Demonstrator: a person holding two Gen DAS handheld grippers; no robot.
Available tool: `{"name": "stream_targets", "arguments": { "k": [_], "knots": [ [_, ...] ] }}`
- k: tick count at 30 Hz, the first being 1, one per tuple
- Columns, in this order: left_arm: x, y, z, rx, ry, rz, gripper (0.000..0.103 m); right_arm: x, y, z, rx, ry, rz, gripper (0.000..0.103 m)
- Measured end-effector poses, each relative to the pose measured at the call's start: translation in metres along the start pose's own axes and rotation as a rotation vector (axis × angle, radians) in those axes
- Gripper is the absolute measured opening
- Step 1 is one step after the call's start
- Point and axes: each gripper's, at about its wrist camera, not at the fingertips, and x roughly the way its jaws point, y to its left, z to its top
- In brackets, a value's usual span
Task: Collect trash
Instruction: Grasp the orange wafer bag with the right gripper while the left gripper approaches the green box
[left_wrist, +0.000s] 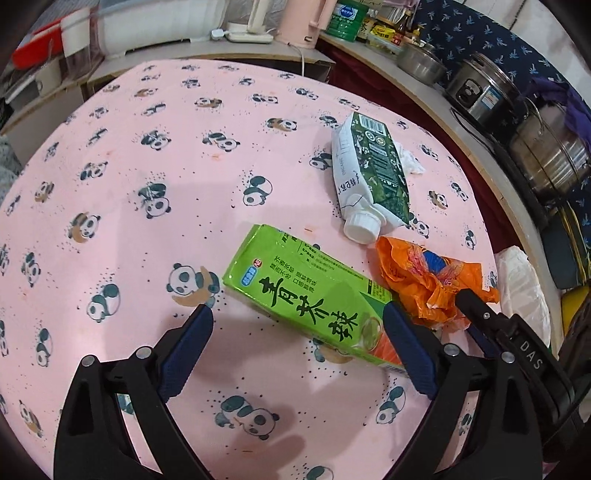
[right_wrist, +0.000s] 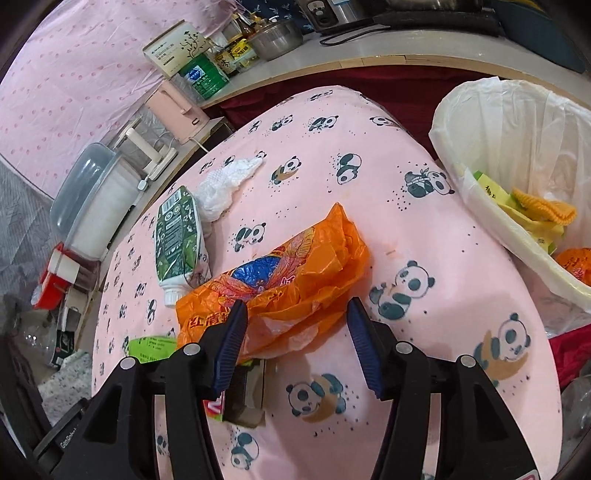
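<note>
From the left wrist view, the left hand-held gripper stands with its jaws wide apart over the pink panda-print worktop, nothing pressed between them. The green tea carton lies flat on the cloth with its near end at the inner face of the right-side finger, while the other finger is well clear of it. Its long axis runs on a slant, from the upper left down toward the lower right of this view, so the jaws seem only partly square to it. To take it well, I would judge the gripper needs to shift across until both long sides sit between the pads, then close on the narrow width, not the length. Beyond it a white and dark green pouch lies with its cap pointing toward the camera.

From the right wrist view, the right hand-held gripper is parted too, straddling the near edge of the crumpled orange bag, the pads not yet pinching it (the film looks slippery and loose). A low bite into the bunched middle would probably hold best. The lined bin stands to the right, already holding some rubbish
</note>
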Motion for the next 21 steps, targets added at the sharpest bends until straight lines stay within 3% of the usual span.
{"name": "stream_targets", "arguments": {
  "k": [7, 9, 11, 14, 21],
  "knots": [
    [0.015, -0.007, 0.008, 0.002, 0.015, 0.006, 0.089, 0.012, 0.0, 0.014, 0.042, -0.007, 0.024, 0.055],
    [0.017, -0.009, 0.009, 0.008, 0.016, 0.007, 0.089, 0.015, 0.001, 0.017, 0.037, -0.01, 0.018, 0.048],
    [0.019, -0.01, 0.01, 0.014, 0.015, 0.01, 0.089, 0.019, 0.001, 0.019, 0.029, -0.003, 0.01, 0.03],
    [0.02, -0.01, 0.01, 0.025, 0.013, 0.016, 0.089, 0.02, -0.003, 0.02, 0.04, -0.008, 0.011, 0.015],
    [0.015, -0.008, 0.006, 0.019, 0.012, 0.02, 0.089, 0.008, 0.003, 0.019, -0.047, -0.031, -0.022, 0.012]
  ]
}}
